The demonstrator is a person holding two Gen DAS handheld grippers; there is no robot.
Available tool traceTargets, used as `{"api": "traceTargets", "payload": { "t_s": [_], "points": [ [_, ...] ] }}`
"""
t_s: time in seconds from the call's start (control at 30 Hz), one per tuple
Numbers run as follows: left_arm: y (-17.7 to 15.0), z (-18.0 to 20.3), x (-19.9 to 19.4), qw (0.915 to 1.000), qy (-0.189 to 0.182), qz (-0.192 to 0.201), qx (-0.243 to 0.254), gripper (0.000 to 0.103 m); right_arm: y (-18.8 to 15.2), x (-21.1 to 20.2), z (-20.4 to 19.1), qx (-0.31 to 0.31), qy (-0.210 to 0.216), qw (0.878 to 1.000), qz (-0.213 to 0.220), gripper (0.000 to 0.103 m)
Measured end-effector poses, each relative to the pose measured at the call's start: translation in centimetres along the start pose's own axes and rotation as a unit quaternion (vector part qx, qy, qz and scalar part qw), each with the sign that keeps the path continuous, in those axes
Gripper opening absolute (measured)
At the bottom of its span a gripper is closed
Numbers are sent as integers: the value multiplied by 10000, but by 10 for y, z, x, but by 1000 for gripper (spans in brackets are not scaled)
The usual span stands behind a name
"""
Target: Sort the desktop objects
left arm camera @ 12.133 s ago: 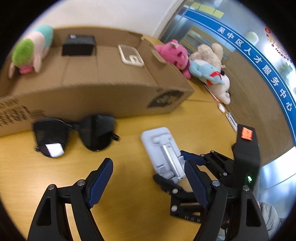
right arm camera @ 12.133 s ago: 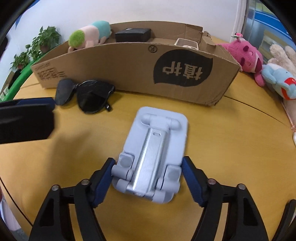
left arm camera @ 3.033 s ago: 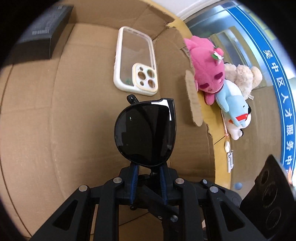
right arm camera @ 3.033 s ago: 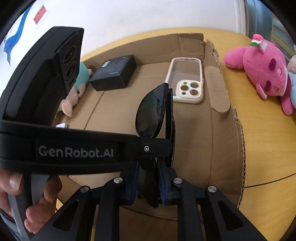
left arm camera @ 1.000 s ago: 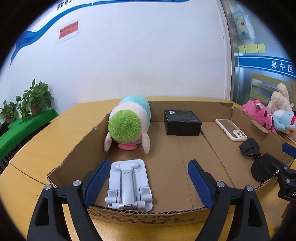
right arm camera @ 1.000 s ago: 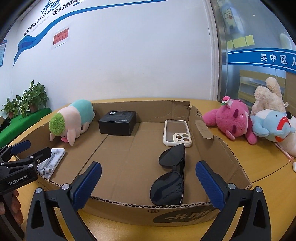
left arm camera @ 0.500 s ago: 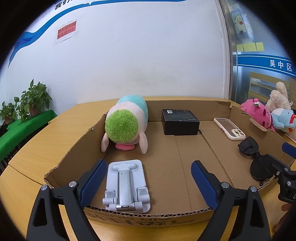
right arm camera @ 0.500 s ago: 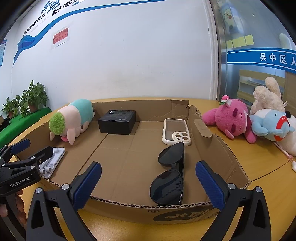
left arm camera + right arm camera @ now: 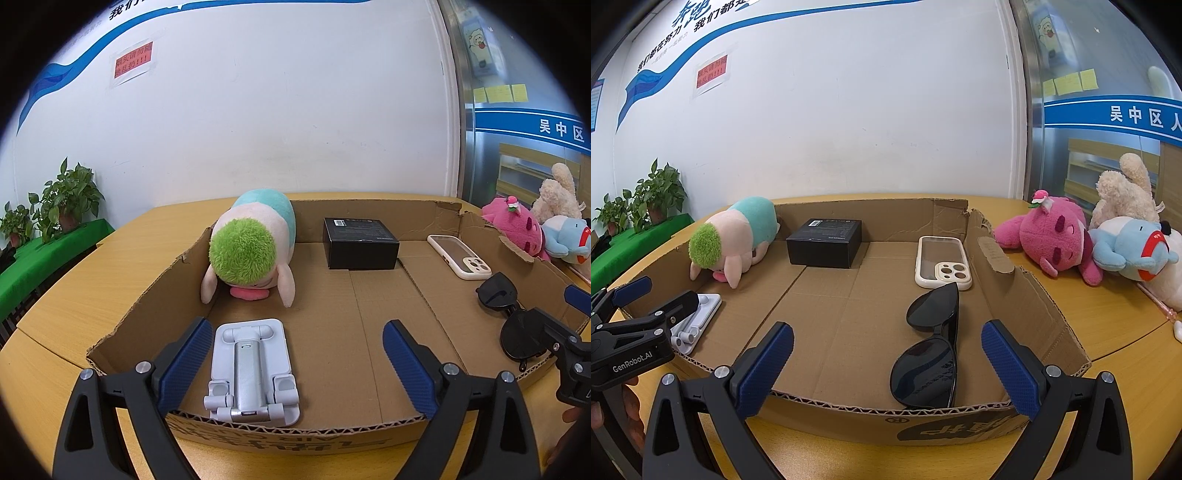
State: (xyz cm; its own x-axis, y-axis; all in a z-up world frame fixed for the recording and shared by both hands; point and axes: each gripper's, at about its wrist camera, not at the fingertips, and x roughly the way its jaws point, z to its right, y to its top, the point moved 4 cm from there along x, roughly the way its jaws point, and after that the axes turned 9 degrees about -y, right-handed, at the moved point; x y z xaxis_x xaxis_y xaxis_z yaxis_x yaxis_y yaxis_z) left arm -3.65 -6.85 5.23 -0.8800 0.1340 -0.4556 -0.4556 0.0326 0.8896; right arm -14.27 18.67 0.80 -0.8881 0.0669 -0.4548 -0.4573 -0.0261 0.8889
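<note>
Cardboard tray [image 9: 147, 314], shallow, open-topped, on a round wooden table [image 9: 66, 306]. Contents, clock directions taken from the tray's centre with twelve toward the white wall:

- Phone stand [image 9: 253, 369], pale grey, folded flat, at seven o'clock against the near wall.
- Plush toy [image 9: 251, 243], green head, teal back, at ten o'clock in the far-left corner.
- Black box [image 9: 360, 242], at twelve o'clock, by the far wall.
- Phone case [image 9: 942, 267], cream rim, clear back, at two o'clock.
- Sunglasses [image 9: 932, 350], black, folded, lying at four o'clock just below the case.

Left gripper [image 9: 291, 365]: jaws spread wide, nothing grasped, hovering over the near wall with the stand between its fingers, untouched.

Right gripper [image 9: 884, 369]: likewise released and wide, the sunglasses lying free between its blue pads [image 9: 1010, 373].

Outside the tray, at three o'clock: pink plush [image 9: 1049, 236], blue plush [image 9: 1130, 247], cream plush [image 9: 1126, 192].
</note>
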Motion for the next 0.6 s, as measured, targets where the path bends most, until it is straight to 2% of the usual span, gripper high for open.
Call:
{"api": "traceTargets", "payload": {
  "t_s": [0.2, 0.3, 0.6],
  "points": [
    [1, 0, 1, 10000, 7, -7, 1, 95, 0, 0, 0, -1, 2, 10000, 0, 103],
    [1, 1, 3, 10000, -55, -38, 17, 102, 0, 0, 0, -1, 5, 10000, 2, 103],
    [1, 1, 4, 10000, -56, -32, 19, 102, 0, 0, 0, -2, 2, 10000, 0, 103]
  ]
}}
